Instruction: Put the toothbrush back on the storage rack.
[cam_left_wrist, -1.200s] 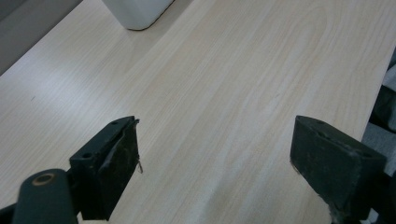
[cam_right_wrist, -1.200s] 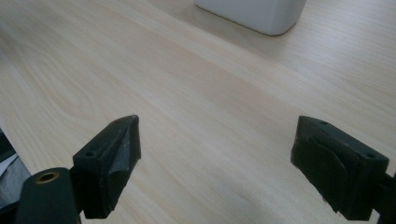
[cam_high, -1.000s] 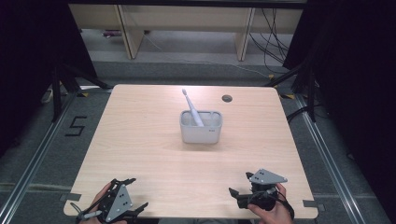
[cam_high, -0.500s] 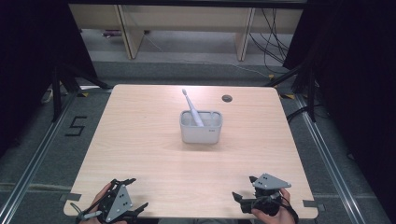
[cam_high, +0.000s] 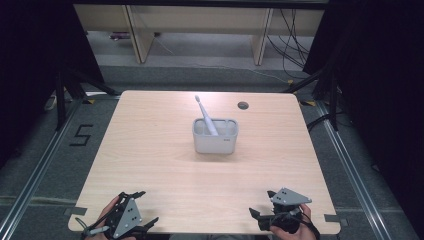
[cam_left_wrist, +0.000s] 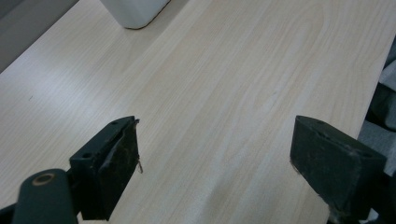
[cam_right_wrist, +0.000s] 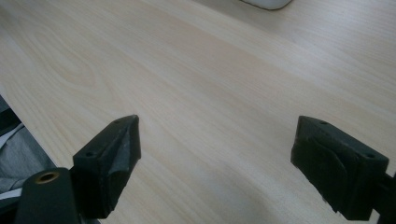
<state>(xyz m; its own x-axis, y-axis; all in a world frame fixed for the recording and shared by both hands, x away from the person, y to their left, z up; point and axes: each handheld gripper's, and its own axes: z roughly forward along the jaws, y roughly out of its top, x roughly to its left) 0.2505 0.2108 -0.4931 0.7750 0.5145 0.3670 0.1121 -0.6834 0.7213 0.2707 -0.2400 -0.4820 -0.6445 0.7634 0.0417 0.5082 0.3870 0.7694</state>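
Note:
A white rectangular holder stands at the middle of the wooden table, with a white toothbrush leaning in it, head up and to the far left. My left gripper rests at the near left edge, held by a hand, open and empty. My right gripper sits at the near right edge, also open and empty. In the left gripper view the gripper has its jaws wide apart over bare wood, the holder's corner at the top. The right gripper view has its gripper the same way, the holder's edge far ahead.
A small round dark hole lies in the table's far right part. Wooden shelving and cables stand beyond the far edge. A floor mark "5" lies left of the table.
My right gripper has drawn back a little toward the near edge. The left gripper, holder and toothbrush have not moved.

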